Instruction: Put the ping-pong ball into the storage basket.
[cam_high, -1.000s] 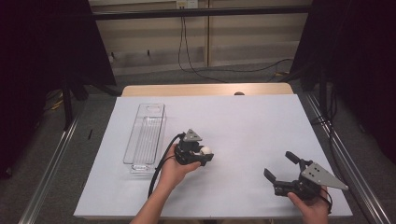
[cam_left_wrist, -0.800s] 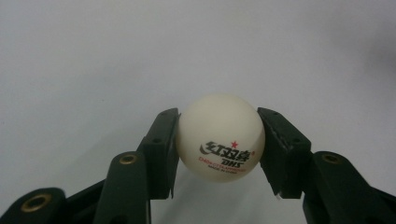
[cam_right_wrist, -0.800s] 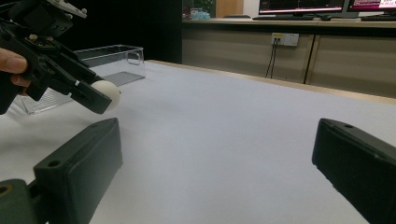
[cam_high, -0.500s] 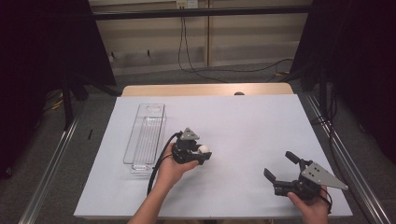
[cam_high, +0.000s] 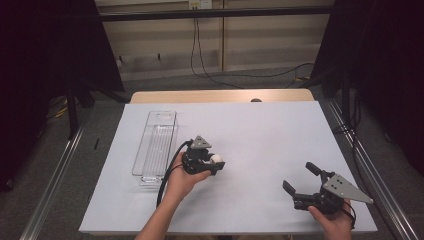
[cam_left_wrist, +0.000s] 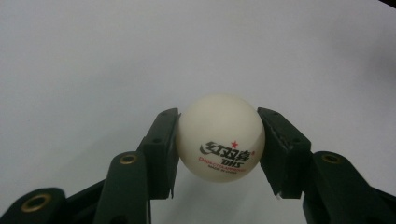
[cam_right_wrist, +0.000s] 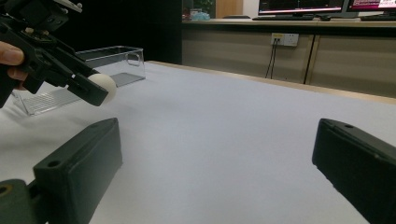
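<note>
Left gripper (cam_high: 216, 161) clamps the ping-pong ball (cam_left_wrist: 220, 136) just right of the clear tray (cam_high: 156, 145); right gripper (cam_high: 299, 181) gapes empty near the table's front edge, bare sheet between.

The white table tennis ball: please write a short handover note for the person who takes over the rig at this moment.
Left gripper: shut on the white table tennis ball with black and red print, which sits between both pads, off the white table cover.
Right gripper: open, with nothing between its jaws, at the near right of the table.
Clear plastic oblong tray: on the table, to the left of the left gripper; nothing is visible inside it.
Done: the ball is picked up.
Left: probably to carry the ball to the tray and release it there; this is a guess from how close the tray is.
</note>
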